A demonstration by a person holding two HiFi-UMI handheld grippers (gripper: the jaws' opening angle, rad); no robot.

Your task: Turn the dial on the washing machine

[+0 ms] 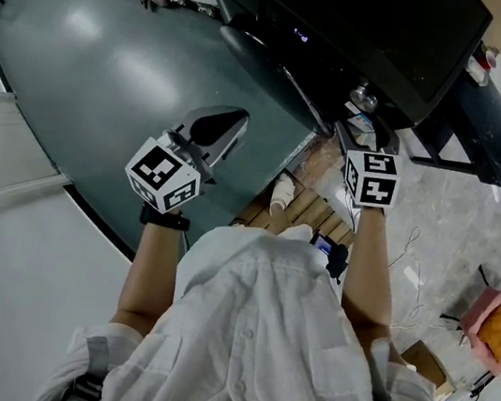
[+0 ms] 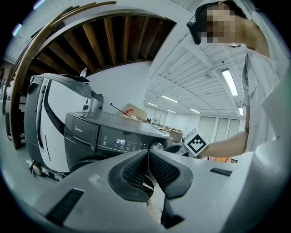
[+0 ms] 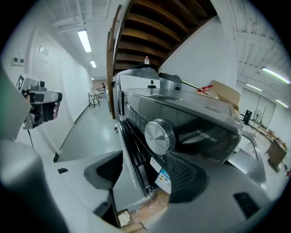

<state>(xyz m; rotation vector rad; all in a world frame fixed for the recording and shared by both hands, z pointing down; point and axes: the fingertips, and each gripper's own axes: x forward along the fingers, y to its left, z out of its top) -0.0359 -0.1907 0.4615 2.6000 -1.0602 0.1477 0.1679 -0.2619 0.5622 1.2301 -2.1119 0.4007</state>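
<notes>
Washing machine (image 2: 91,132) is dark grey, nearly black, with a shiny silver dial (image 3: 159,135) and white display digits (image 2: 120,142). Left gripper (image 2: 148,152) and right gripper (image 3: 145,170) are light grey with black ribbed pads (image 2: 132,173) and black-and-white checkered cubes (image 1: 164,174). Floor (image 1: 113,57) is dull teal, shirt (image 1: 256,339) white.

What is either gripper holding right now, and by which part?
Nothing. The left gripper is shut empty; the right gripper is open in front of the dial, not gripping it.
</notes>
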